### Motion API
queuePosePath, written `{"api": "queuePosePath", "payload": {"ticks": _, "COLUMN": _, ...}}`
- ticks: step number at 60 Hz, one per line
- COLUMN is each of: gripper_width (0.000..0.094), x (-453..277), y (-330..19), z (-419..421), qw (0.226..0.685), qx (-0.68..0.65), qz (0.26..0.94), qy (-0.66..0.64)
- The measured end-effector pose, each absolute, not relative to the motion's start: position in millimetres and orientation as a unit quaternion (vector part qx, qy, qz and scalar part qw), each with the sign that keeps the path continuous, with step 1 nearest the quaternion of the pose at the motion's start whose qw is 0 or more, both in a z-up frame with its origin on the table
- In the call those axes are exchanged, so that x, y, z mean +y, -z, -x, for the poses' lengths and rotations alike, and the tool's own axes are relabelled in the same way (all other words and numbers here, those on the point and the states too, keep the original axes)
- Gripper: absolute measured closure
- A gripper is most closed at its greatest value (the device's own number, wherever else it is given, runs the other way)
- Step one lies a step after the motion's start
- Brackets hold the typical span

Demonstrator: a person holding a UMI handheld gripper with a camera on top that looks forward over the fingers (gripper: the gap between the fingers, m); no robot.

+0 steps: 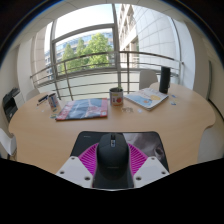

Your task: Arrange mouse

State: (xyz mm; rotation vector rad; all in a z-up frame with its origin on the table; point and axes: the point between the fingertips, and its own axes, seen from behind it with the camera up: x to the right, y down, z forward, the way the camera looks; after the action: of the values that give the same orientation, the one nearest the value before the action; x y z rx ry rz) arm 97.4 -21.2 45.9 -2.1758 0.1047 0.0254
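A black computer mouse [112, 160] sits between my gripper's [112, 150] two fingers, its nose pointing forward. The magenta pads [91, 156] touch its left and right sides, so the gripper is shut on it. Under and just beyond the fingers a dark mouse mat [140, 140] lies on the round wooden table [40, 135]. Whether the mouse rests on the mat or hangs above it I cannot tell.
Beyond the mat stand a white mug [117, 97], a colourful magazine [82, 108] to its left and an open booklet [147, 99] to its right. A dark cylinder [165, 80] stands at the far right, and a railing and window lie behind the table.
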Motion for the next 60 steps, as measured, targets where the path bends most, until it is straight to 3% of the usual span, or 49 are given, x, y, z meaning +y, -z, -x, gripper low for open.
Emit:
{"api": "queuePosePath", "payload": {"ticks": 5, "gripper_width": 0.0541, "x": -26.4, "y": -13.1, "z": -99.7, "qw": 0.435, "qx": 0.048, "qz": 0.899, "qy": -0.005}}
{"api": "queuePosePath", "payload": {"ticks": 10, "gripper_width": 0.047, "x": -29.1, "y": 9.8, "z": -100.2, "qw": 0.423, "qx": 0.046, "qz": 0.905, "qy": -0.004}}
{"api": "queuePosePath", "payload": {"ticks": 16, "gripper_width": 0.0373, "x": -33.3, "y": 8.4, "z": -97.9, "qw": 0.424, "qx": 0.031, "qz": 0.905, "qy": -0.001}}
{"api": "queuePosePath", "payload": {"ticks": 22, "gripper_width": 0.0077, "x": -45.1, "y": -15.6, "z": -96.3, "qw": 0.432, "qx": 0.02, "qz": 0.902, "qy": 0.013}}
{"api": "queuePosePath", "payload": {"ticks": 24, "gripper_width": 0.0117, "x": -51.2, "y": -27.3, "z": -96.0, "qw": 0.436, "qx": 0.02, "qz": 0.899, "qy": 0.018}}
{"api": "queuePosePath", "payload": {"ticks": 40, "gripper_width": 0.0089, "x": -158.4, "y": -148.0, "z": -69.5, "qw": 0.477, "qx": 0.028, "qz": 0.878, "qy": 0.044}}
{"api": "queuePosePath", "payload": {"ticks": 50, "gripper_width": 0.0089, "x": -242.4, "y": -188.6, "z": -48.9, "qw": 0.489, "qx": 0.045, "qz": 0.869, "qy": 0.056}}
{"api": "queuePosePath", "payload": {"ticks": 60, "gripper_width": 0.009, "x": -312.0, "y": -200.4, "z": -35.9, "qw": 0.492, "qx": 0.053, "qz": 0.866, "qy": 0.07}}
